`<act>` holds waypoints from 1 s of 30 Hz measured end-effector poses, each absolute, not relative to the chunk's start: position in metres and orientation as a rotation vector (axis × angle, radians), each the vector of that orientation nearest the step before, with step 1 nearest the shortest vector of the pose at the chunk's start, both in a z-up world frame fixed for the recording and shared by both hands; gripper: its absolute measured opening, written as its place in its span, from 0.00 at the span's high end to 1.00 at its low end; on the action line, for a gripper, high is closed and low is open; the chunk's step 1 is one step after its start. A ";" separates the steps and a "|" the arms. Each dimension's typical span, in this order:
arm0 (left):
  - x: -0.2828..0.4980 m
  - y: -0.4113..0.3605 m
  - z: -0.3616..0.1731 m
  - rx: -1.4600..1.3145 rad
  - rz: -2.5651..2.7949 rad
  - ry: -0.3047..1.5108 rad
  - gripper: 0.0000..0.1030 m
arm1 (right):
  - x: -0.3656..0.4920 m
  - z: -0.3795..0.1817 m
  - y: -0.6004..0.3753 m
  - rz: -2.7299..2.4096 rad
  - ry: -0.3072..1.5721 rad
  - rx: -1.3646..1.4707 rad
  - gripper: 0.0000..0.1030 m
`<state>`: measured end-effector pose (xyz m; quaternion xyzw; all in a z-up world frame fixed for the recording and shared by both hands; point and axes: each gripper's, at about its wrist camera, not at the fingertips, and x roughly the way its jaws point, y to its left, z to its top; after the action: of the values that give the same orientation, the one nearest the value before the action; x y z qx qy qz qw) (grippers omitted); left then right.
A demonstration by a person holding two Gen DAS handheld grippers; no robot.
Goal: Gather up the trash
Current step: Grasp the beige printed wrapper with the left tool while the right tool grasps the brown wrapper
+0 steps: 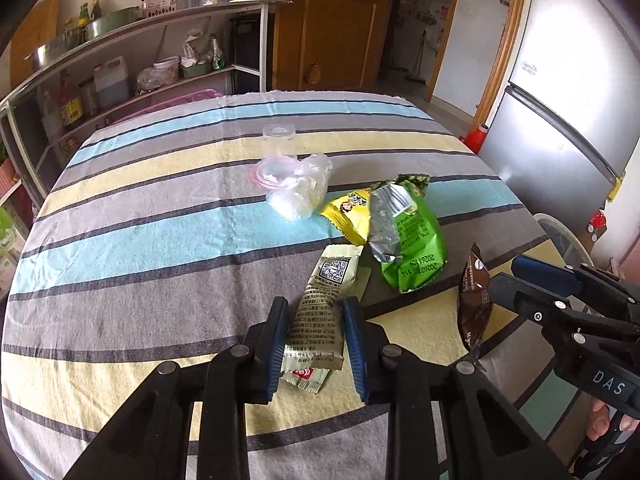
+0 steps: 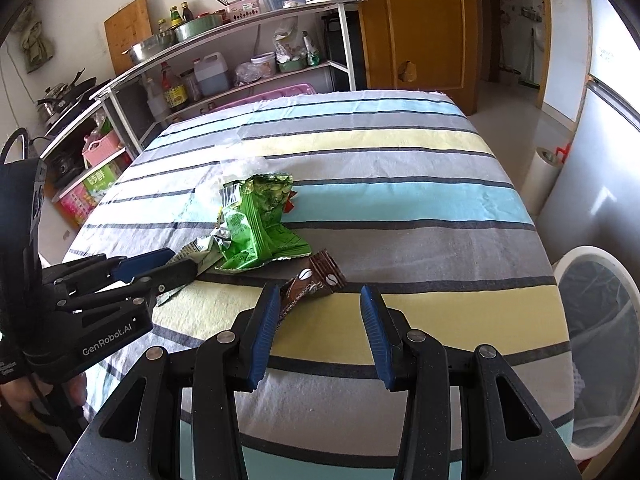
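Trash lies on a striped tablecloth point(image 1: 160, 240). My left gripper point(image 1: 316, 344) is open, its fingers on either side of a pale green printed sachet point(image 1: 320, 312), with a small red-marked packet point(image 1: 306, 380) under it. A green snack bag point(image 1: 412, 236), a yellow wrapper point(image 1: 352, 212) and a crumpled clear bag point(image 1: 300, 192) lie beyond. My right gripper point(image 2: 324, 332) is open over a brown coffee wrapper point(image 2: 316, 280), which leans on the left finger. The wrapper also shows in the left wrist view point(image 1: 474, 300). The green bag shows in the right view point(image 2: 260, 228).
A clear jar point(image 1: 279, 142) stands beside a pink-rimmed lid point(image 1: 269, 172). A white-rimmed bin lined with a dark bag point(image 2: 600, 336) stands right of the table. A grey fridge point(image 1: 568, 92) is at the right, metal shelves point(image 1: 132, 72) at the left, a wooden door point(image 1: 332, 24) behind.
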<state>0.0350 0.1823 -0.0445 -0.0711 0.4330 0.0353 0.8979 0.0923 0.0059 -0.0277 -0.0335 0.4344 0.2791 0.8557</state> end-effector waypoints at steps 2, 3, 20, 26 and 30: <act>0.032 0.190 -0.045 -0.158 0.089 0.896 0.72 | 0.093 -0.029 0.010 0.593 0.919 -0.066 0.58; 0.030 0.194 -0.045 -0.169 0.094 0.894 0.72 | 0.093 -0.029 0.011 0.598 0.923 -0.063 0.58; 0.027 0.213 -0.045 -0.222 0.134 0.882 0.73 | 0.094 -0.042 0.037 0.577 0.950 -0.114 0.64; 0.029 0.209 -0.045 -0.215 0.130 0.882 0.72 | 0.097 -0.043 0.035 0.551 0.949 -0.126 0.65; 0.029 0.211 -0.045 -0.237 0.115 0.883 0.71 | 0.093 -0.043 0.040 0.578 0.934 -0.162 0.65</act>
<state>0.0293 0.2115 -0.0453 -0.1145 0.4260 0.0553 0.8957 0.0926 0.0397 -0.0425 -0.0769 0.4432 0.2744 0.8499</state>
